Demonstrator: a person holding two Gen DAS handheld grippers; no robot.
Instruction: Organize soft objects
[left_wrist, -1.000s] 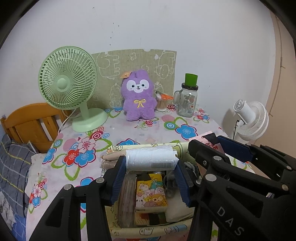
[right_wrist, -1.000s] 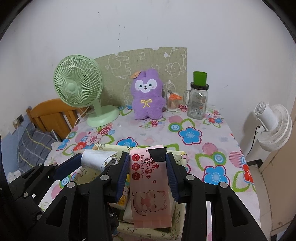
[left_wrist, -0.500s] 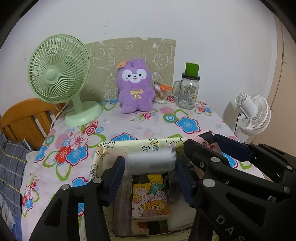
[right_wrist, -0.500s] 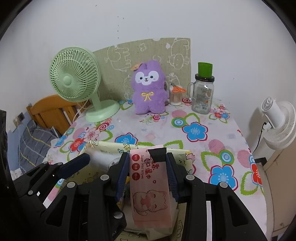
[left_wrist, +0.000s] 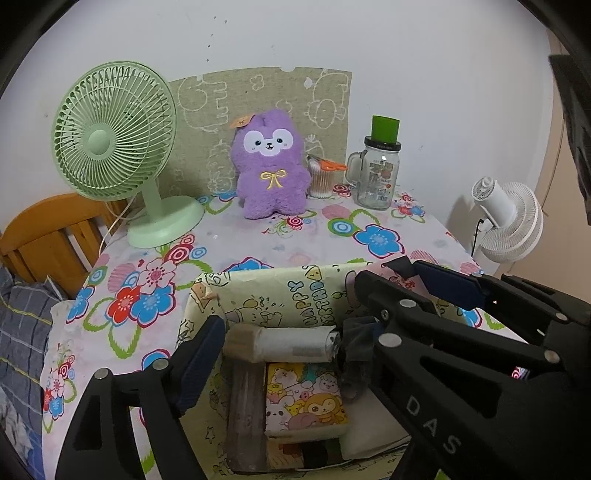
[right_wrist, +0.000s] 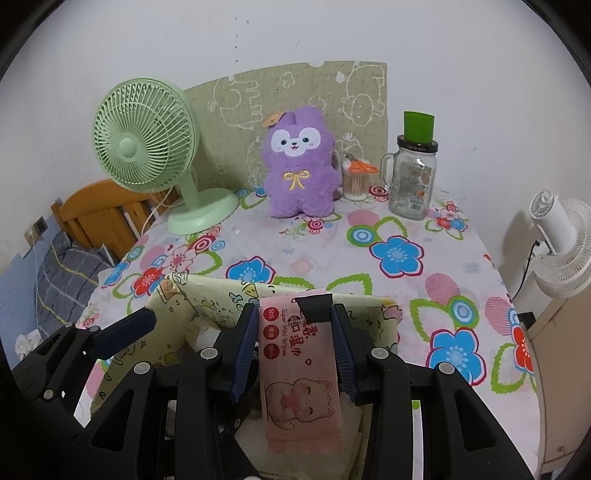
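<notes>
A cartoon-printed storage box (left_wrist: 280, 291) stands at the table's near edge; it also shows in the right wrist view (right_wrist: 207, 299). Inside it lie a white tissue roll pack (left_wrist: 288, 343), a cartoon-animal tissue pack (left_wrist: 303, 398) and a brown pack (left_wrist: 245, 413). My left gripper (left_wrist: 280, 350) is open over the box, its fingers (left_wrist: 201, 354) apart from the white pack, which rests in the box. My right gripper (right_wrist: 295, 343) is shut on a pink wet-wipes pack (right_wrist: 295, 369), held above the box's right side. A purple plush toy (left_wrist: 269, 170) sits at the back.
A green desk fan (left_wrist: 118, 147) stands back left. A glass mug jar with a green lid (left_wrist: 378, 173) and a cotton swab cup (left_wrist: 321, 177) stand back right. A white fan (left_wrist: 506, 218) stands off the table's right. A wooden chair (left_wrist: 44, 236) is left.
My left gripper lowered the white pack into the box and opened, letting it go. My right gripper kept hold of the pink wipes and moved slightly forward over the box.
</notes>
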